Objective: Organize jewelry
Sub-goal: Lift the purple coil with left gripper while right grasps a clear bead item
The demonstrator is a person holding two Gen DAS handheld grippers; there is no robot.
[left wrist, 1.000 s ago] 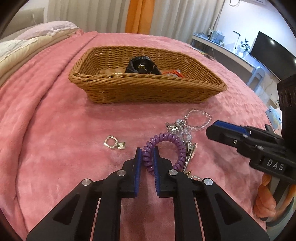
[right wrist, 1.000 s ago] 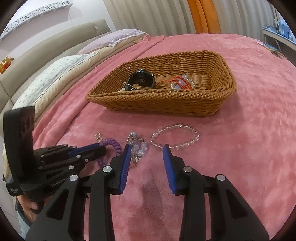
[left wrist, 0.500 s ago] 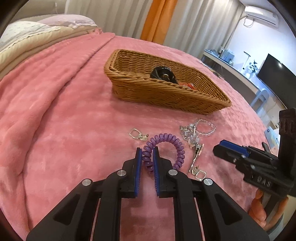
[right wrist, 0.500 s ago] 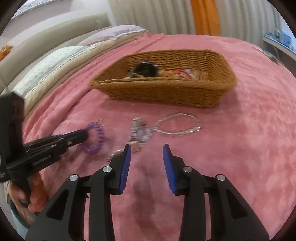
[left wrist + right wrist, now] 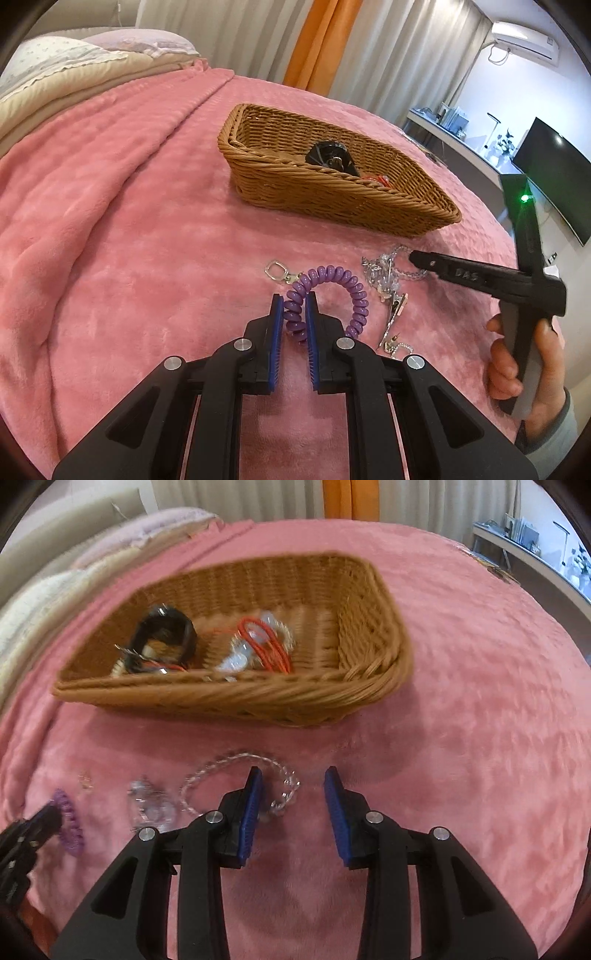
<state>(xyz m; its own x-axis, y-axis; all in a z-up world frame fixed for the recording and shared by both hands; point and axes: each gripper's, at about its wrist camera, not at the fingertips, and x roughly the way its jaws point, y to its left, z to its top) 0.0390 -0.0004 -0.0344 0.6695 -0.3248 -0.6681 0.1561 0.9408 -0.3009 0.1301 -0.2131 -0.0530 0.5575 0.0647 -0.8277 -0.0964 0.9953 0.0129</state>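
My left gripper (image 5: 294,299) is shut on the purple coil bracelet (image 5: 325,277), which lies on the pink blanket (image 5: 147,258). A silver clasp (image 5: 275,269) hangs off the coil's far end. My right gripper (image 5: 292,775) hovers low over the clear bead bracelet (image 5: 236,758). Its jaws are closing, with the bracelet's right end between them beside the left pad and neither pad pressing on it. A cluster of clear charms with metal clips (image 5: 384,280) lies between the two bracelets. In the left wrist view the right gripper (image 5: 415,256) reaches in from the right, held by a hand (image 5: 517,354).
A wicker basket (image 5: 240,698) stands just beyond the jewelry, holding a black watch (image 5: 162,635) and a red cord with clear beads (image 5: 266,642). Pillows and folded bedding (image 5: 74,74) lie at the far left. A desk and a dark screen (image 5: 554,173) are off the bed's right side.
My right gripper has moved forward and down over the clear bead bracelet and its jaws have narrowed. The left gripper has kept its grip on the purple coil and swung a little.
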